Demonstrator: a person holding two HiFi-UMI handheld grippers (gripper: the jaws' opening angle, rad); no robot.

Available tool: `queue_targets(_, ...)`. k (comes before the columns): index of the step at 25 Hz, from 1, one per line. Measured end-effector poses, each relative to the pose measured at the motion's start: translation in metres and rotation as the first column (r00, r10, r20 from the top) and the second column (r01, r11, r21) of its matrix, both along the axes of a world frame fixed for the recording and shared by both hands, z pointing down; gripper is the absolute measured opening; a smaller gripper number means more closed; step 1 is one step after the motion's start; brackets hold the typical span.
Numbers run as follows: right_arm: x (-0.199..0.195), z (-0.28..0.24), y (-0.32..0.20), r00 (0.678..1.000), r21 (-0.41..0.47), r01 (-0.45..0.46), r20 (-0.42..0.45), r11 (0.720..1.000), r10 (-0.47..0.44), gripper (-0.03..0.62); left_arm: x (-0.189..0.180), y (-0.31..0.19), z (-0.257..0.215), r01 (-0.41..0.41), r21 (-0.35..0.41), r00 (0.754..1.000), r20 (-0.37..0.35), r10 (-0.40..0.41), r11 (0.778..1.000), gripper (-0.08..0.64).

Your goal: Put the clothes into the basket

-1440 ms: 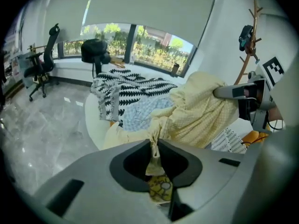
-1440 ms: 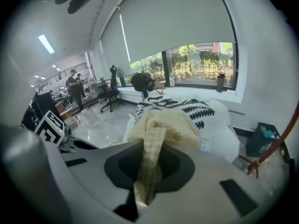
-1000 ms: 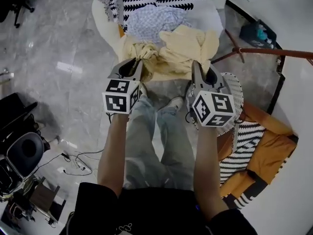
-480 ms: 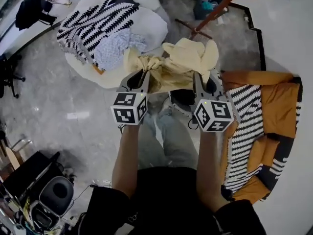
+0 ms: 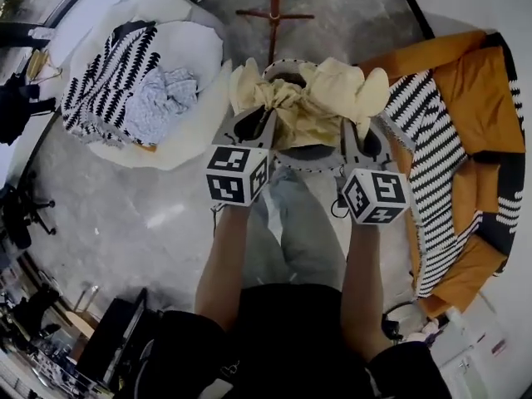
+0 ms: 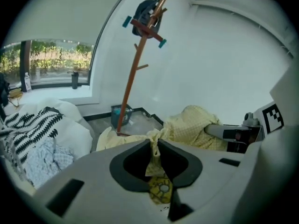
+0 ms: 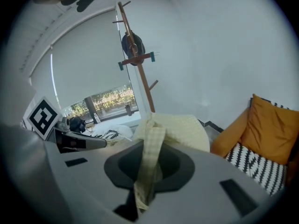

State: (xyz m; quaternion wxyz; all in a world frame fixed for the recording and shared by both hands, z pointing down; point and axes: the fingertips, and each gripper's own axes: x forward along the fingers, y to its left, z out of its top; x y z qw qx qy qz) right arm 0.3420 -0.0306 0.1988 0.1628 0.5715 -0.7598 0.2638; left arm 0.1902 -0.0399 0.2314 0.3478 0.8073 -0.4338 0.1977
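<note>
The yellow garment [image 5: 320,98] has swung across and now hangs directly above the basket [image 5: 312,165]. It is stretched between the left gripper [image 5: 263,116] and the right gripper [image 5: 357,128], each nearly closed and clamped on a fold.

Everything was taken steeply from overhead in the head view, the two gripper views were aimed outward from close behind their own jaws, and the yellow garment [image 5: 332,90] and coat stand [image 5: 274,11] were shared by all three.
</note>
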Motion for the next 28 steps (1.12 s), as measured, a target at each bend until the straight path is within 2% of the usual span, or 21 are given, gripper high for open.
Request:
queue_targets(3, 0.021, 0.03, 0.004, 0.999, -0.031, -0.039, -0.02, 0.999, 0.038, 0.037, 0.03, -0.002, 0.031, -0.032, -0.044, 0.999, -0.013, 0.032, 0.998, 0.051)
queue_targets(6, 0.031, 0.07, 0.009, 0.998, -0.067, -0.041, -0.046, 0.997, 0.038, 0.037, 0.051, -0.002, 0.074, -0.068, -0.08, 0.998, 0.0, 0.068, 0.994, 0.051)
queue_targets(13, 0.035, 0.181, 0.032, 0.997, -0.191, 0.027, -0.064, 0.981, -0.04, 0.037, 0.069, 0.012, 0.182, -0.116, -0.211, 0.99, 0.052, 0.129, 0.971, 0.051)
queue_targets(19, 0.046, 0.258, 0.043, 0.991, -0.268, -0.027, -0.13, 0.963, -0.008, 0.038, 0.083, 0.014, 0.25, -0.12, -0.274, 0.987, 0.069, 0.144, 0.954, 0.052)
queue_targets(23, 0.048, 0.294, 0.057, 0.98, -0.354, -0.076, -0.197, 0.932, 0.005, 0.039, 0.079, 0.023, 0.271, -0.101, -0.283, 0.987, 0.091, 0.131, 0.954, 0.09)
queue_targets(24, 0.05, 0.3, 0.06, 0.975, -0.374, -0.095, -0.222, 0.923, 0.01, 0.062, 0.079, 0.026, 0.271, -0.105, -0.279, 0.987, 0.085, 0.134, 0.955, 0.106)
queue_targets(25, 0.052, 0.303, 0.063, 0.97, -0.388, -0.113, -0.24, 0.915, 0.018, 0.111, 0.078, 0.028, 0.27, -0.109, -0.276, 0.988, 0.079, 0.136, 0.955, 0.116)
queue_targets(28, 0.049, 0.304, 0.071, 0.969, -0.406, -0.136, -0.246, 0.904, 0.035, 0.127, 0.067, 0.033, 0.265, -0.093, -0.271, 0.991, 0.069, 0.116, 0.958, 0.117)
